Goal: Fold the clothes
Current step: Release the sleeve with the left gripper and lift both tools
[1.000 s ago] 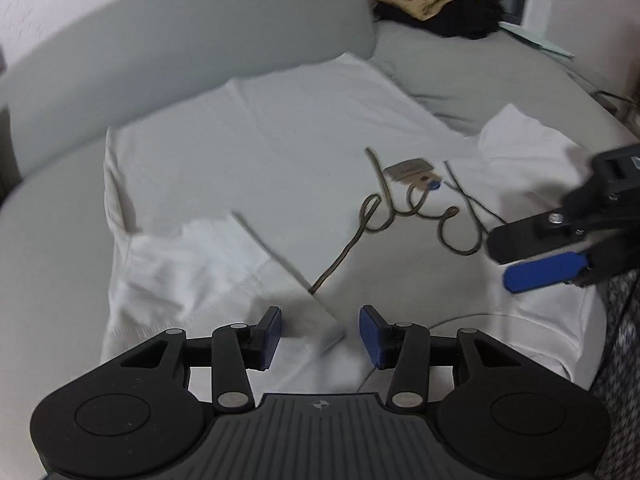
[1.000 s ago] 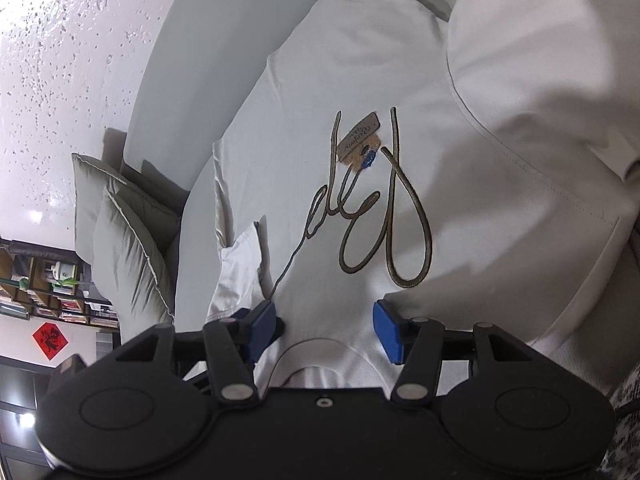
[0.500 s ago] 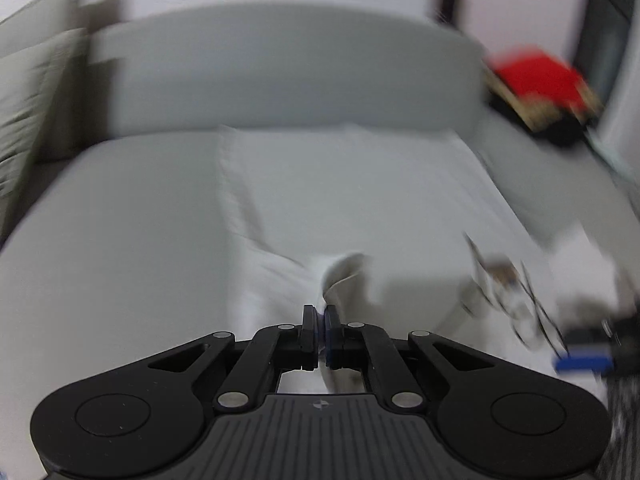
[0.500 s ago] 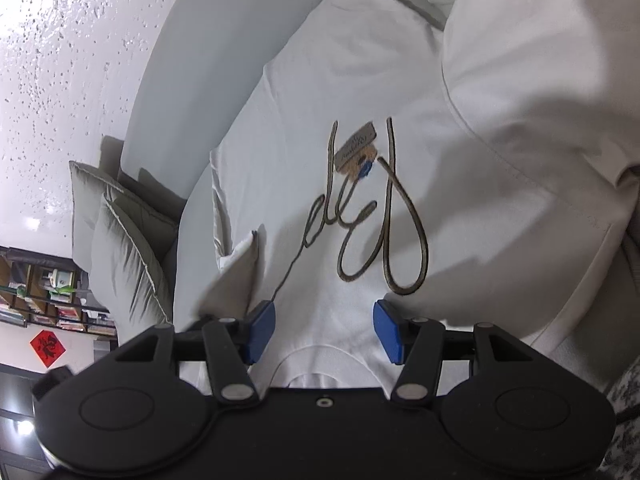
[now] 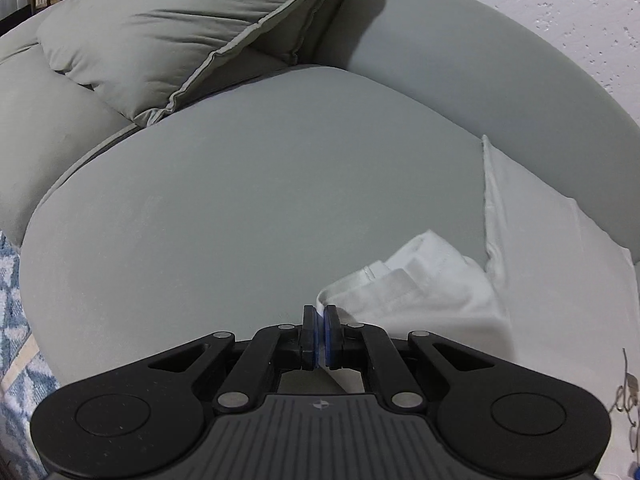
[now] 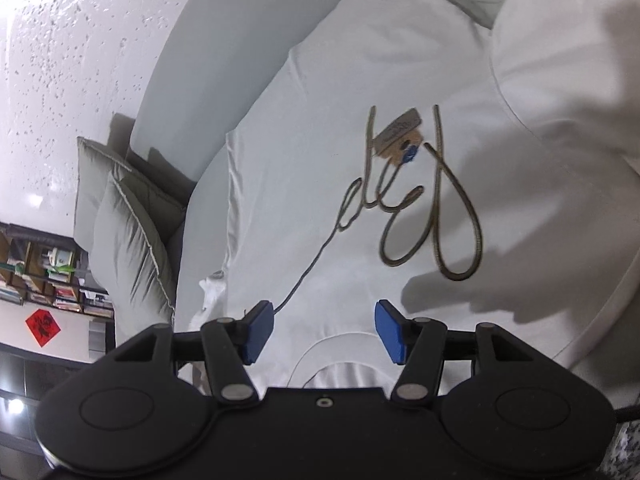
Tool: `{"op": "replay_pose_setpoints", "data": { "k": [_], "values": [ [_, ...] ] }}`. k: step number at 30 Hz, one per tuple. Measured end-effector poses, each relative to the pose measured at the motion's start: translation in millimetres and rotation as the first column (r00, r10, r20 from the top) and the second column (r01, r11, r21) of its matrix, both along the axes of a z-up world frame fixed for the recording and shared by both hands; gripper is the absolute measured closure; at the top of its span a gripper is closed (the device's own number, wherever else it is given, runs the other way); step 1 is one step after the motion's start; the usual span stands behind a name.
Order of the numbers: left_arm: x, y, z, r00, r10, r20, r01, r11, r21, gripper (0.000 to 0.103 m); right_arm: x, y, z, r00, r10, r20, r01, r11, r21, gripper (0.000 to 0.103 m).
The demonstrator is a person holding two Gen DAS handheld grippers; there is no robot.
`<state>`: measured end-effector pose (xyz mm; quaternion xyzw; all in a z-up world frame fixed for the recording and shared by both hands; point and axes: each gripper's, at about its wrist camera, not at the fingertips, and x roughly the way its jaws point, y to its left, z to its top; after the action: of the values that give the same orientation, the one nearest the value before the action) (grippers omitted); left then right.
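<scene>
Two grippers split roles: left gripper (image 5: 320,320) fingers clenched on the white T-shirt (image 6: 360,80) sleeve (likely to pull it out flat), right gripper (image 6: 320,330) hovering released above the shirt spread on the sofa (image 5: 240,200).

Even, soft indoor light; both views sharp, fisheye-bent with dark corners; a soft shadow falls lower right on the white T-shirt (image 6: 400,80).

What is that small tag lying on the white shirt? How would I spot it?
Start at the grey sofa and the white T-shirt spread over its seat. Mid-chest runs a looping olive script design. The cardboard tag lies across its top, the only flat beige piece there, with a small blue bit at one end.
</scene>
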<state>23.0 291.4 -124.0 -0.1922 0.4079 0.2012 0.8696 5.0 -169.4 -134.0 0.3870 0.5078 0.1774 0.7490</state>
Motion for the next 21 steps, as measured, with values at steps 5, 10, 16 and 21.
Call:
{"op": "replay_pose_setpoints", "data": {
  "k": [5,10,16,21],
  "values": [
    [8,8,1,0.995,0.045,-0.084,-0.033,0.991,0.131,0.097,-6,-11,5,1.000,-0.023,0.005,0.023,1.000,0.000,0.045],
    [-1,-43,9,0.990,-0.099,-0.096,0.110,0.987,0.119,0.094,-16,-31,12,0.998,-0.066,0.026,0.065,0.998,0.011,0.045],
    [-11,-124,19,0.941,-0.325,-0.094,0.333,0.939,0.089,0.079,-30,-53,24,0.991,-0.105,0.085,0.117,0.983,-0.139,0.075],
    [-19,-192,26,0.861,-0.500,-0.087,0.506,0.860,0.066,0.081,-25,-28,18,0.994,0.061,0.094,-0.028,0.948,-0.317,0.076]
  ]
}}
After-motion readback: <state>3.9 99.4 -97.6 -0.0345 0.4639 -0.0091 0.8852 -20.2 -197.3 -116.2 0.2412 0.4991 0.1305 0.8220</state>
